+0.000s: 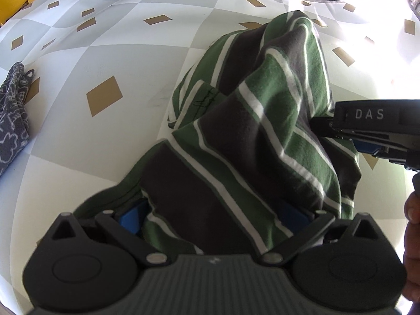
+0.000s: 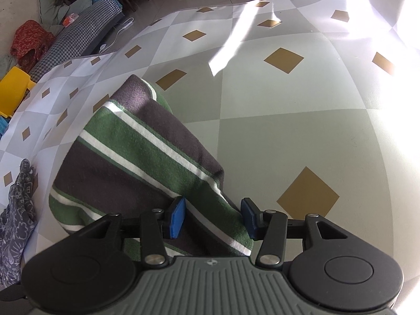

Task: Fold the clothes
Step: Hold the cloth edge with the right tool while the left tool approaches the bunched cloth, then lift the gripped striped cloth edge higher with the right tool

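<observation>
Left wrist view, pose: the left gripper points steeply down over the grey-and-white checked tablecloth with gold diamonds.
Left wrist view, room: open cloth lies ahead and to the left; a grey patterned cloth sits at the left edge.
Left wrist view, grip: the green, dark-grey and white striped garment is bunched between the blue pads, draping over them; whether they clamp it I cannot tell.
Left wrist view, other tool: the right gripper reaches in from the right, touching the garment's side.
Right wrist view, pose: the right gripper tilts downward.
Right wrist view, room: bare tablecloth stretches ahead and right.
Right wrist view, grip: jaws part-open; the striped garment runs between them against the left pad, the right pad standing clear.
</observation>
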Tool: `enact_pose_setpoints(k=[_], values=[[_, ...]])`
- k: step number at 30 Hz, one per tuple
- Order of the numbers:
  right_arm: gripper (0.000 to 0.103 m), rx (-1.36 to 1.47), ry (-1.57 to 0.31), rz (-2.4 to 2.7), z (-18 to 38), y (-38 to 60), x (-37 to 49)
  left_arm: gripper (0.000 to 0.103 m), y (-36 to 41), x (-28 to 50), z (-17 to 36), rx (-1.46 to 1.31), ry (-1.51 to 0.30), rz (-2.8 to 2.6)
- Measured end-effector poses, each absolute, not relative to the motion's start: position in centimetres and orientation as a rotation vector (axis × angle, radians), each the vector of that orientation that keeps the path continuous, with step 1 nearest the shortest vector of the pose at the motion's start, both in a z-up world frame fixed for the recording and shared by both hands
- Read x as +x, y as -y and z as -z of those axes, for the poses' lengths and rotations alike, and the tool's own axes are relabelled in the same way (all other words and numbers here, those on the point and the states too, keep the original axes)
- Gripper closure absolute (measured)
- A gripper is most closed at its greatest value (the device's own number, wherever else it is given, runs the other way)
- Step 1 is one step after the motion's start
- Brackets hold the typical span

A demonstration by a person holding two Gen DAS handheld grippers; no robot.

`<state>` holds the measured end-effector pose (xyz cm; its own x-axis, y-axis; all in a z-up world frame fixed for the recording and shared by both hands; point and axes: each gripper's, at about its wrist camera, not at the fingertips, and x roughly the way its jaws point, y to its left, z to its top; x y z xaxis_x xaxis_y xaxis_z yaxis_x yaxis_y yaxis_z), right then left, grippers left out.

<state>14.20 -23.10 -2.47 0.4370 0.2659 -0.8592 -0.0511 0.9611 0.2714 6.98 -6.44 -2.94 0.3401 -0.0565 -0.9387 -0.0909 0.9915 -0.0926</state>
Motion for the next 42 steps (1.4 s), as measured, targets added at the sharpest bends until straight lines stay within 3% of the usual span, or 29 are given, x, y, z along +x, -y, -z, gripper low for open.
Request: enact_pose_setpoints(k=[19, 28, 42], values=[[0.055, 0.279, -1.048, -0.311, 0.4, 21.6, 14.3, 0.0, 5.4, 5.0, 0.4, -0.255, -1.186, 0.107], [0.055, 0.207, -1.044, -0.365, -1.0, 21.0, 13.0, 0.0, 4.8, 4.3, -3.0, -0.047, -1.074, -0.016], [0.053, 0.04, -1.079, -0.467, -0.8, 18.9, 9.2, 0.0, -1.2, 5.4, -3.6, -0.146, -1.176, -0.118]])
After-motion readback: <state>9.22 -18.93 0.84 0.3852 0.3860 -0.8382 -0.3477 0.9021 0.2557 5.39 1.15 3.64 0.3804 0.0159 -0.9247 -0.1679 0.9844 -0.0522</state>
